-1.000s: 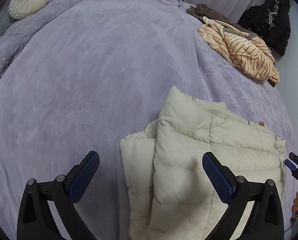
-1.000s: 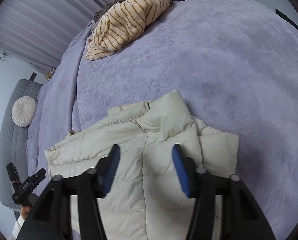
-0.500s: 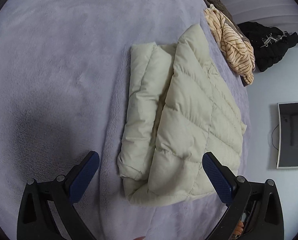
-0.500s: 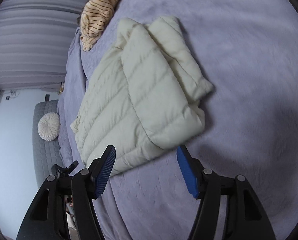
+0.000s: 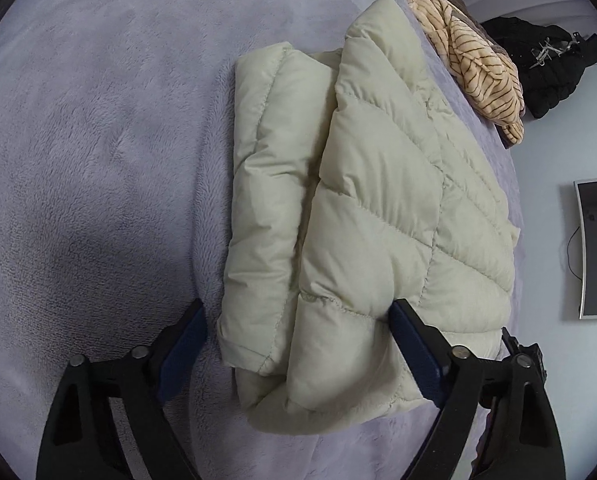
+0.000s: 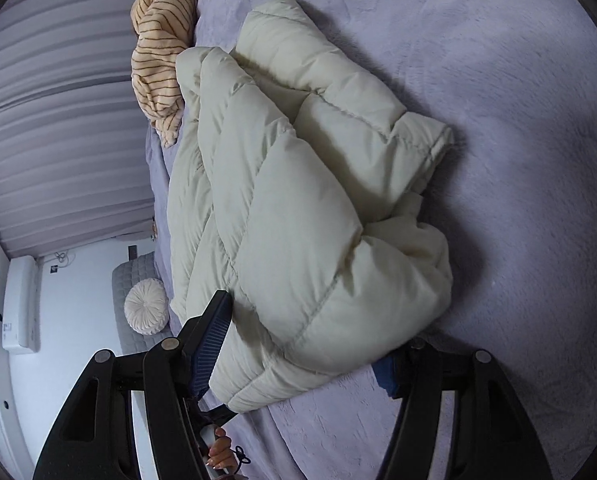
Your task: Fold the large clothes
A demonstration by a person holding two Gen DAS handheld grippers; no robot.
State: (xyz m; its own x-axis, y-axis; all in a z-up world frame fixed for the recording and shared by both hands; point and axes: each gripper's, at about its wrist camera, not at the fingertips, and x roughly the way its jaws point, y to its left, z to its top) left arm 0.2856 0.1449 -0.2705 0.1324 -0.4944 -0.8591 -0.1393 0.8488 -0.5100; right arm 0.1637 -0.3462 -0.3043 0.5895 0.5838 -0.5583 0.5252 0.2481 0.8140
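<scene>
Cream puffer jacket (image 5: 362,208) lies folded on the lilac fleece bedspread (image 5: 98,128), near the bed's edge. My left gripper (image 5: 298,354) has just been narrowing around its near corner, right pad touching, left one apart. My right gripper (image 6: 302,354) straddles the near hem; can't tell if it's pinching. Striped garment (image 6: 160,44) lies beyond.

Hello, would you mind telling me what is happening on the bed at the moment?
A person with a gripper in each hand is folding a cream puffer jacket on a lavender bedspread. The jacket already lies folded into a bundle. The left gripper straddles its near end, and its jaws have just been closing. The right gripper brackets the near corner, one pad against the fabric; a firm grip is not clear. A striped garment waits further back.
</scene>
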